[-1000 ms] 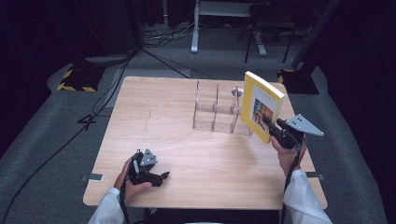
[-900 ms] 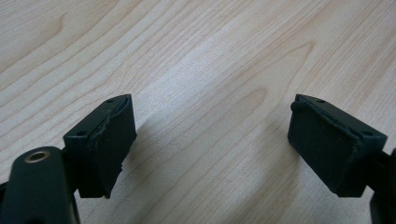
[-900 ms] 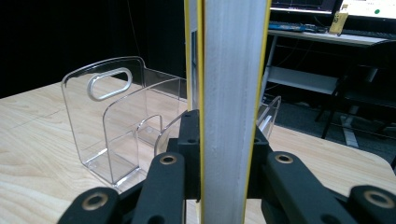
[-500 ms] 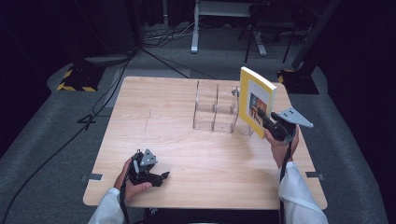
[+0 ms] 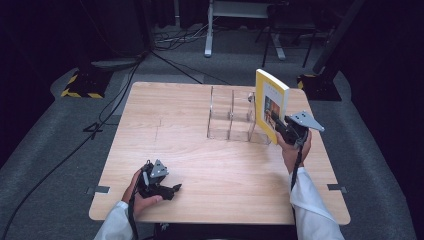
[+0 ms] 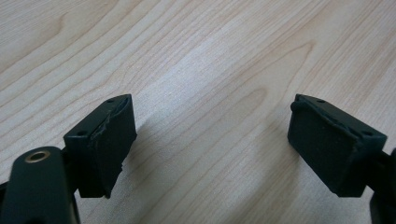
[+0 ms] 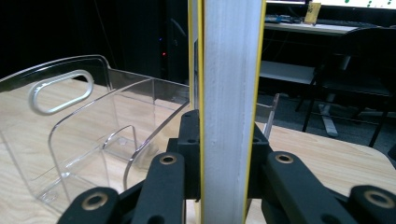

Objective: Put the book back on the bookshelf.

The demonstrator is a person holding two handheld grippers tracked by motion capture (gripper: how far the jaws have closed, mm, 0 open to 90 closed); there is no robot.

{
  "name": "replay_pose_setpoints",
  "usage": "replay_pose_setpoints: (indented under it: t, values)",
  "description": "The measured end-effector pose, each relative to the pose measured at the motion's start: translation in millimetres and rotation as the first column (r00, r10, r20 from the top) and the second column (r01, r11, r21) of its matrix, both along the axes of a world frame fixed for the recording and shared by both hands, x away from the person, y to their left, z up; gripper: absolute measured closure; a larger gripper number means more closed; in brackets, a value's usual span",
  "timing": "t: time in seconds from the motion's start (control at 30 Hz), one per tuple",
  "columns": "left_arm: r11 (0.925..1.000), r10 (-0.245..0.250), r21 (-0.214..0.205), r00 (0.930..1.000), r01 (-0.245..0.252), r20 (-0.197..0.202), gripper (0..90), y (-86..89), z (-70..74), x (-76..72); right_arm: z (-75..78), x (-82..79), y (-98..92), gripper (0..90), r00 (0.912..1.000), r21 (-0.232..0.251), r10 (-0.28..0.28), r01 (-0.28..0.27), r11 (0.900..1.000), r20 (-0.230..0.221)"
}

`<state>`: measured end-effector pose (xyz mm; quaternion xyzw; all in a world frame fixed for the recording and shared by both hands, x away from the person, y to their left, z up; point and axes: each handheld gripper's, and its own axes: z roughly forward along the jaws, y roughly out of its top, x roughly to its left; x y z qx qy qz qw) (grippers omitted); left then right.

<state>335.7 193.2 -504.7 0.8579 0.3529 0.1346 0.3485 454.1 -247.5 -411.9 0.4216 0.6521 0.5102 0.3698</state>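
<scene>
Carried leftward and a little lower since a second ago, the yellow book [image 5: 271, 107] now stands upright in my right gripper [image 5: 280, 125], just at the right-hand end of the clear divider rack [image 5: 231, 116]; my left gripper [image 5: 167, 189] has not shifted. From the high view the book sits at about two o'clock on the counter [image 5: 200, 160], its spine facing me and its lower edge hidden behind the rack's end wall, so I cannot tell whether it is still above the rim or already touching it. In the right gripper view my jaws are clamped on the book [image 7: 229, 112] low on its spine, one pad on each cover, with the rack [image 7: 93, 140] opening toward nine o'clock of the frame. My left gripper [image 6: 210, 154] rests at seven o'clock on the counter [image 6: 196, 56], jaws spread wide, nothing between them. To file the book cleanly, I judge I should keep it vertical, line its bottom edge up with the nearest slot, and lower it straight, without scraping the acrylic wall. A tilt could catch a divider and push the light rack along; my free gripper could steady it.
</scene>
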Motion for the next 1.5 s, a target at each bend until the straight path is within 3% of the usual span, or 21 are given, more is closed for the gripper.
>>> replay_pose_setpoints:
  t: [0.13, 0.37, 0.57, 0.77, 0.87, 1.23, 1.5]
  values:
    - [1.0, 0.0, 0.0, 1.0, 0.0, 0.0, 16.0, 0.0, 0.0, 0.0, -4.6, 5.7, 5.4, 76.5, 0.9997, -0.022, -0.023, 0.023, 0.9995, 0.003]
    - [1.0, 0.001, 0.0, 1.0, -0.001, 0.0, 16.1, -0.1, 0.0, -0.2, -13.6, 16.2, 7.5, 76.5, 0.9987, -0.007, -0.049, 0.049, 0.9988, 0.01]
    - [1.0, -0.001, 0.0, 1.0, 0.001, 0.0, 16.2, -0.1, 0.0, -0.2, -17.7, 21.6, 13.5, 76.5, 0.9971, -0.025, -0.069, 0.07, 0.9973, 0.034]
    - [1.0, -0.001, -0.001, 1.0, 0.001, 0.0, 16.2, -0.1, 0.0, -0.2, -21.7, 27.1, 14.6, 76.4, 0.9929, 0.0, -0.093, 0.094, 0.9956, 0.074]
    - [1.0, -0.001, -0.001, 1.0, 0.001, -0.001, 16.3, -0.1, 0.0, -0.3, -24.5, 30.1, 18.6, 76.4, 0.9928, -0.017, -0.091, 0.093, 0.9955, 0.078]
    - [1.0, -0.005, 0.004, 1.0, 0.005, 0.002, 16.4, 0.0, 0.1, -0.7, -29.6, 28.2, 19.7, 75.8, 0.9934, -0.031, -0.096, 0.098, 0.9947, 0.062]
    - [1.0, -0.005, 0.004, 1.0, 0.005, 0.002, 16.4, 0.0, 0.1, -0.7, -35.9, 23.3, 13.6, 75.3, 0.9973, -0.049, -0.074, 0.074, 0.9961, 0.002]
